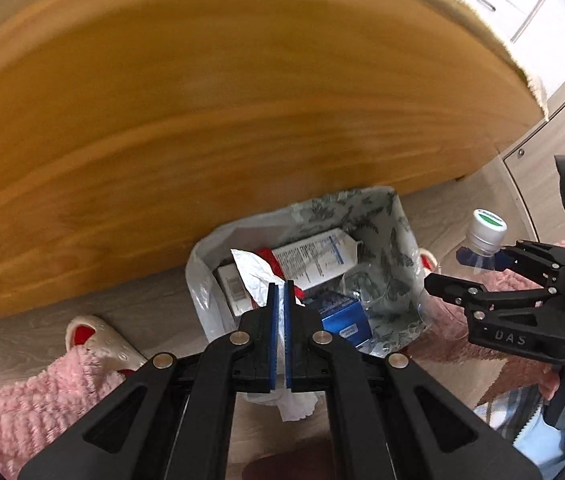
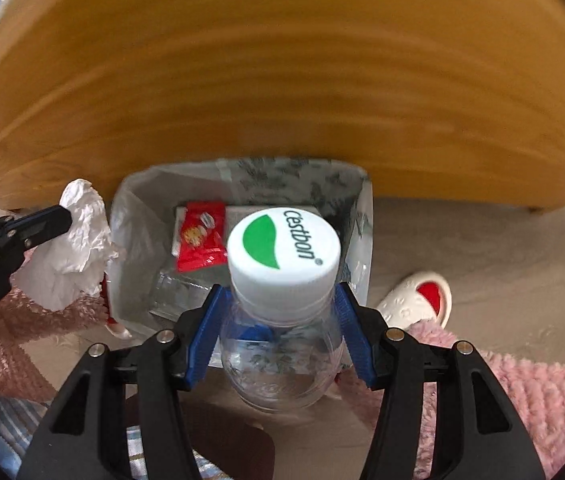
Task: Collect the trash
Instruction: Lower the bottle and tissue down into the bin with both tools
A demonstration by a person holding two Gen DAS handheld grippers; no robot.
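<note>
Near field, left wrist view: the left hand-held gripper has its blue pads pressed together on a crumpled white tissue, which sticks out past the fingertips and hangs in a wad below the jaws. Near field, right wrist view: the right hand-held gripper pinches a clear plastic bottle at the shoulder, one blue pad on each side; the bottle's long axis runs along the fingers, with its white cap, bearing a green leaf mark, pointing forward and down toward the bin. Middle field: a small trash bin lined with a translucent patterned bag stands on the floor beneath both grippers, already holding a red snack wrapper, white cartons, a blue box and clear plastic. Surroundings: a pink fluffy rug and a white slipper with red lining lie beside the bin on the pale wood-look floor. Far field: a wooden panel, blurred, rises directly behind the bin, with white cabinets beyond.
</note>
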